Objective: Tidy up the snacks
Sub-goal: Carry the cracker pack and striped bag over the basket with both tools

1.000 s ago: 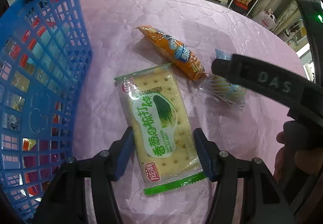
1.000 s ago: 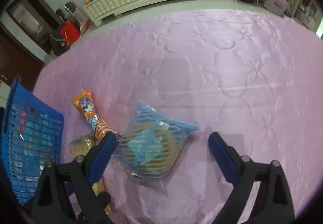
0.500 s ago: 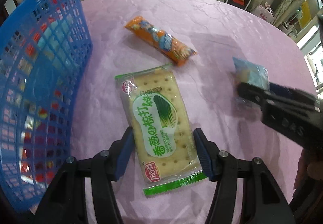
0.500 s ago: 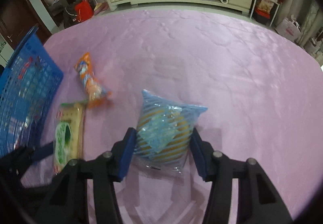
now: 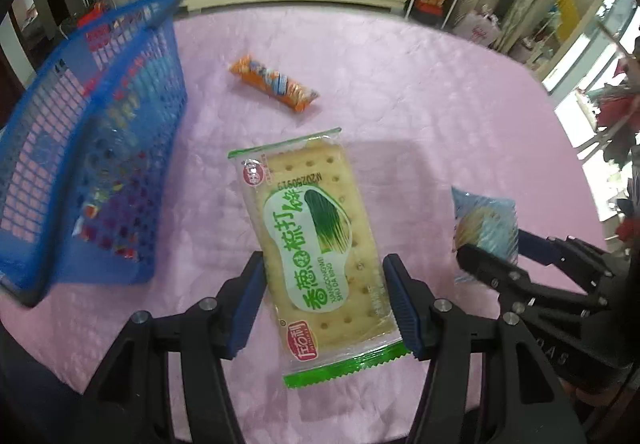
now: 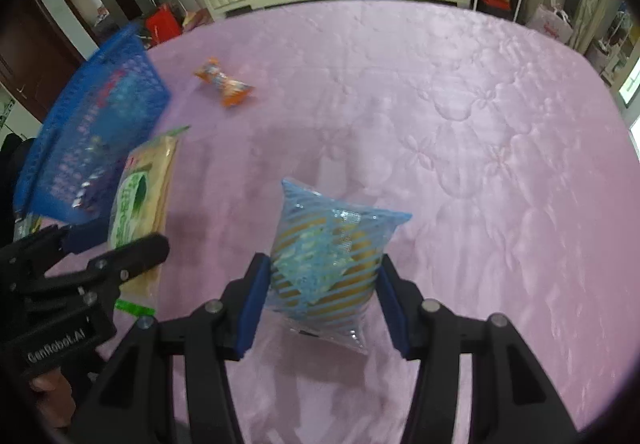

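The left gripper [image 5: 322, 294] is gripping a green-edged clear cracker packet [image 5: 316, 244] reading "XIANGCONGWEI SHUDA BING"; the right gripper [image 6: 320, 290] is clamping a blue-striped clear plastic snack bag [image 6: 326, 258].

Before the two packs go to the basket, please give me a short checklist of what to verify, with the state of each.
1. Left gripper holds the cracker pack, fingers on both long sides: ok.
2. Right gripper holds the blue striped pack: ok.
3. Both packs are off the pink cloth: cannot tell.
4. Blue basket is in view to the left, its top open: ok.
5. Path to the basket is free; the orange pack lies beyond it: ok.
6. All snacks are collected: not ok, the orange pack is on the cloth.
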`<state>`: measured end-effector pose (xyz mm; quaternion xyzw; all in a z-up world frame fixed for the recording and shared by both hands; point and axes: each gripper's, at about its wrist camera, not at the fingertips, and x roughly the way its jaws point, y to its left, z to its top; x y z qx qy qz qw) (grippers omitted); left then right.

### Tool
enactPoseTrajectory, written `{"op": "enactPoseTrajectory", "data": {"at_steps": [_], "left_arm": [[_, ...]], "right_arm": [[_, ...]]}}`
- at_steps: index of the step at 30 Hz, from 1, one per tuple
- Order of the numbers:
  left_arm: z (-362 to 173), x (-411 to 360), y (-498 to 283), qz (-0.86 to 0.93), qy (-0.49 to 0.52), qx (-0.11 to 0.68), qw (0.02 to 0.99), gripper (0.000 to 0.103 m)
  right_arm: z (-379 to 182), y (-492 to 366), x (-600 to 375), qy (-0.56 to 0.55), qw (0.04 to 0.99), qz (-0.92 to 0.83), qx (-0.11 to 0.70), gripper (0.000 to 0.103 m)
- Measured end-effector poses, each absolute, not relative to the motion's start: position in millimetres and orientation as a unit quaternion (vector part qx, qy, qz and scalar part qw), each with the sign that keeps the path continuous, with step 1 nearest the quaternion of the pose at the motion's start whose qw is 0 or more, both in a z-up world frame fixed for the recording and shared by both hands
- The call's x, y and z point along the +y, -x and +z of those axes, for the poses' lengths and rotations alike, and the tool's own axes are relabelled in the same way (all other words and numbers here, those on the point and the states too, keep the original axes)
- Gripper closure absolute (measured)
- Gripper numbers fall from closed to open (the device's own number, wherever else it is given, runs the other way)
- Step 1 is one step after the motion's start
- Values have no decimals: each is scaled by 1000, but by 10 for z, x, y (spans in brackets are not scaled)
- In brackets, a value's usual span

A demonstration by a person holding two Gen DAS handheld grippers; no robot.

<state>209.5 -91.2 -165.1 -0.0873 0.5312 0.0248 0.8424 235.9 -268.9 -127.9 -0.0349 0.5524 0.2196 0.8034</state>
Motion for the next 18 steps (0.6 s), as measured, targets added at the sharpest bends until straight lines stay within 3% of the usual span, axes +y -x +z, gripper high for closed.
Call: {"op": "enactPoseTrajectory", "data": {"at_steps": [8, 18], "left_arm": [[-1056, -824, -1685, -1, 84, 485, 871, 47], [-438, -286, -1262, -5, 92, 424, 901, 47]], "right_arm": [[-549, -1857, -2840, 28, 828, 228, 511, 45], [128, -1635, -2162, 56, 853, 252, 455, 45]]}}
